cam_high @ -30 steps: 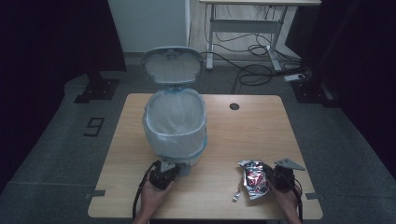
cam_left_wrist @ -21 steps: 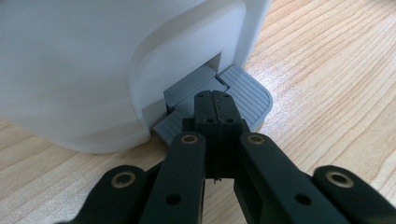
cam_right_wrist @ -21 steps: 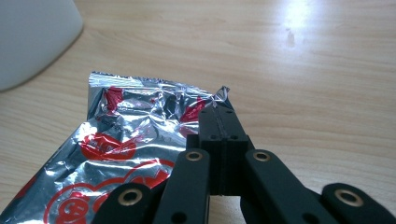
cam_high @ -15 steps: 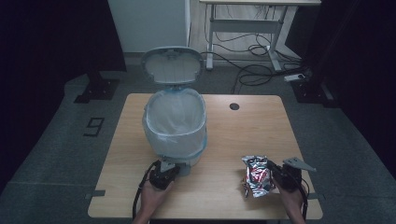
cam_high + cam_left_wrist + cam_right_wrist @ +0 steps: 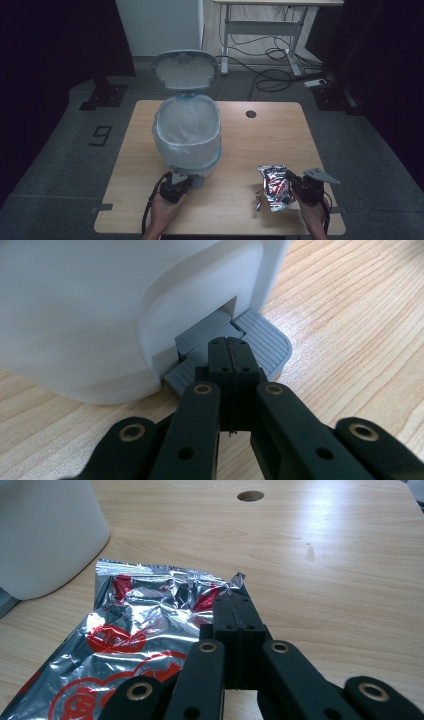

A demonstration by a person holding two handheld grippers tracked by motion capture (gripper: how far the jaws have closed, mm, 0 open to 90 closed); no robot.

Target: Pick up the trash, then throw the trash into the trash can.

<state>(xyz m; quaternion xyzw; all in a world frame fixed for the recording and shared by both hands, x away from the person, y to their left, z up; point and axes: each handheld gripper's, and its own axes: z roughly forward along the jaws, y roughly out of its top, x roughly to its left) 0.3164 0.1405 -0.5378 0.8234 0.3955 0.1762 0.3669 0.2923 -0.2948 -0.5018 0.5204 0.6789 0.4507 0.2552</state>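
Note:
A pale blue pedal bin (image 5: 187,132) lined with a bag stands on the wooden table (image 5: 260,135), its lid (image 5: 184,70) tipped up and open. My left gripper (image 5: 177,182) is shut, and its tips (image 5: 230,347) rest on the bin's grey pedal (image 5: 260,335) at the foot of the white bin wall (image 5: 100,305). A crumpled silver foil packet (image 5: 274,186) with red print lies near the table's front right. My right gripper (image 5: 295,182) is shut on the packet's right edge, its jaws (image 5: 232,600) pinching the foil (image 5: 140,625).
A round cable hole (image 5: 251,114) sits in the table's far right part, also seen ahead of the right gripper (image 5: 250,496). A desk frame and cables (image 5: 270,75) lie on the floor beyond the table. Bare wood spreads between bin and packet.
The right gripper has shifted slightly right, taking the packet's edge with it. The left gripper stays on the pedal and the lid stays open.

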